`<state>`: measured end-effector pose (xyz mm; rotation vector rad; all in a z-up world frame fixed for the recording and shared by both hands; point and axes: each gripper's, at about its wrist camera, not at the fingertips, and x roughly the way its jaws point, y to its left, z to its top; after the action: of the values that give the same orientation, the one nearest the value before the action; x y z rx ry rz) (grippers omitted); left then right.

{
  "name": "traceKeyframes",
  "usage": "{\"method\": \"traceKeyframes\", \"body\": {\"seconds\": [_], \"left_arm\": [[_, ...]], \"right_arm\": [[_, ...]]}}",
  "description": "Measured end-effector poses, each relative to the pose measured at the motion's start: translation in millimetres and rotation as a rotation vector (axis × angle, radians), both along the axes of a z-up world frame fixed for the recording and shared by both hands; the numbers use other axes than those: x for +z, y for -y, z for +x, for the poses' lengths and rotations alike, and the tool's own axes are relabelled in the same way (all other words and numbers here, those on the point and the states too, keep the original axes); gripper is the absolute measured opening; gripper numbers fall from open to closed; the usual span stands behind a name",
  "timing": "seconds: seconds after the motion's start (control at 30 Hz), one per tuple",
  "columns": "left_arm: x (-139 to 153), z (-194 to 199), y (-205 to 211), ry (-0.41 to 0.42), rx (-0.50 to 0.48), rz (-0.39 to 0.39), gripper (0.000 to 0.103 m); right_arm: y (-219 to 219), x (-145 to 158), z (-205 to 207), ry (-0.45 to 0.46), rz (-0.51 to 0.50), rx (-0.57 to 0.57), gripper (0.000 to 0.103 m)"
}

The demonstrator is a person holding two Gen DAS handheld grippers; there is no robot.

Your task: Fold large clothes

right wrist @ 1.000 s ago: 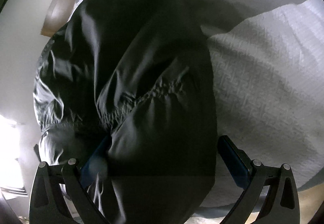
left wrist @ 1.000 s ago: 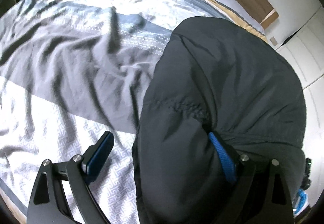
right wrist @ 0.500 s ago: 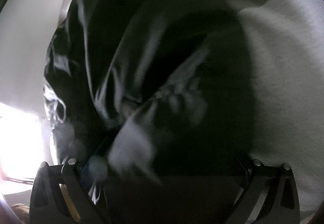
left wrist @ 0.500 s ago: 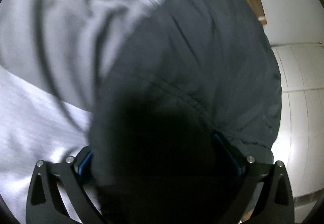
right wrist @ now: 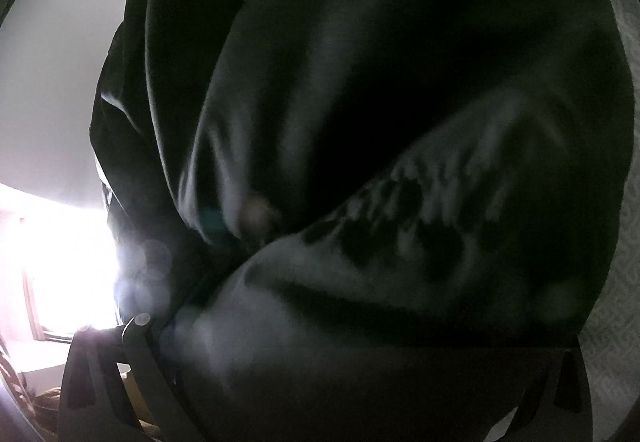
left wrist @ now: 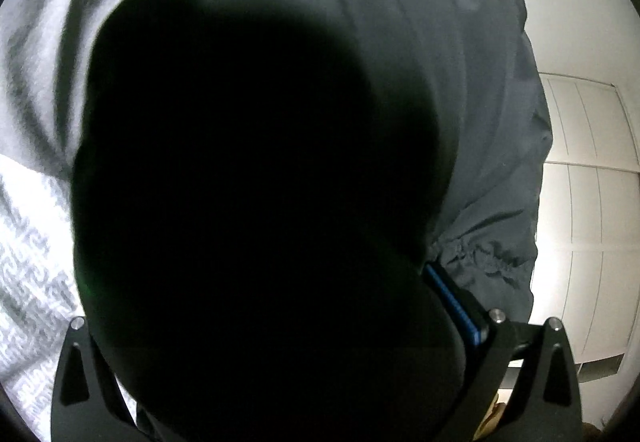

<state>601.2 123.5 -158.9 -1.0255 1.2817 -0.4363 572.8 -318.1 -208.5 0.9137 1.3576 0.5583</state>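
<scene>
A large black garment (left wrist: 460, 90) with a gathered elastic hem fills both views and hangs in front of the cameras. In the left wrist view it drapes over my left gripper (left wrist: 272, 302); only the right blue-padded finger (left wrist: 452, 302) shows, pressed against the cloth, and the left finger is hidden. In the right wrist view the same garment (right wrist: 400, 122) bulges over my right gripper (right wrist: 360, 322); both fingertips are covered by cloth. The finger spacing cannot be seen in either view.
A grey and white patterned bedspread (left wrist: 36, 114) lies at the left of the left wrist view and shows at the right edge of the right wrist view (right wrist: 616, 302). White wardrobe doors (left wrist: 588, 202) stand at right. A bright window (right wrist: 52, 262) glares at left.
Both grippers have risen with the garment. The cloth has swung closer and now covers most of both views; the bed has dropped out of sight.
</scene>
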Motion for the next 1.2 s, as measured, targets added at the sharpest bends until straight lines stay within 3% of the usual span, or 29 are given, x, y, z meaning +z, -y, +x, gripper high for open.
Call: {"method": "traceKeyframes", "body": {"seconds": [0.1,0.17,0.2,0.23,0.27,0.37,0.5,0.63,0.93,1.07,1.2], "left_arm": [[5.7,-1.9,7.9,0.022,0.014,0.011,0.101],[10.4,-4.3,16.4,0.054,0.007,-0.011,0.087],[14.1,-6.4,21.6,0.073,0.006,-0.034,0.082],[16.8,-8.0,25.3,0.084,0.006,-0.05,0.071],[19.9,-9.4,28.3,0.095,0.007,-0.056,0.06],[37.2,-12.2,39.3,0.147,0.019,-0.066,0.042],[65.8,-7.5,53.7,0.205,0.034,-0.051,0.035],[100.4,-5.5,56.5,0.279,0.038,-0.056,0.033],[176.0,-15.5,48.1,0.426,0.04,-0.041,0.033],[197.4,-30.3,30.7,0.471,0.054,-0.001,0.033],[201.0,-41.5,16.5,0.489,0.073,0.047,0.033]], "right_arm": [[-2.1,-0.7,1.8,0.004,0.016,0.0,0.103],[-6.5,1.4,2.6,0.021,0.038,-0.02,0.102],[-8.1,2.3,0.9,0.032,0.053,-0.032,0.095],[-10.3,3.8,0.4,0.042,0.075,-0.045,0.085],[-13.4,6.1,0.2,0.054,0.104,-0.059,0.082],[-24.0,16.1,1.7,0.091,0.146,-0.075,0.065],[-33.4,42.5,1.5,0.168,0.152,-0.077,0.047],[-44.9,78.4,8.6,0.257,0.121,-0.052,0.04],[-67.3,156.2,14.2,0.435,0.134,-0.027,0.037],[-88.1,173.0,8.7,0.474,0.155,0.01,0.037],[-116.9,170.6,17.3,0.488,0.161,0.043,0.037]]}}
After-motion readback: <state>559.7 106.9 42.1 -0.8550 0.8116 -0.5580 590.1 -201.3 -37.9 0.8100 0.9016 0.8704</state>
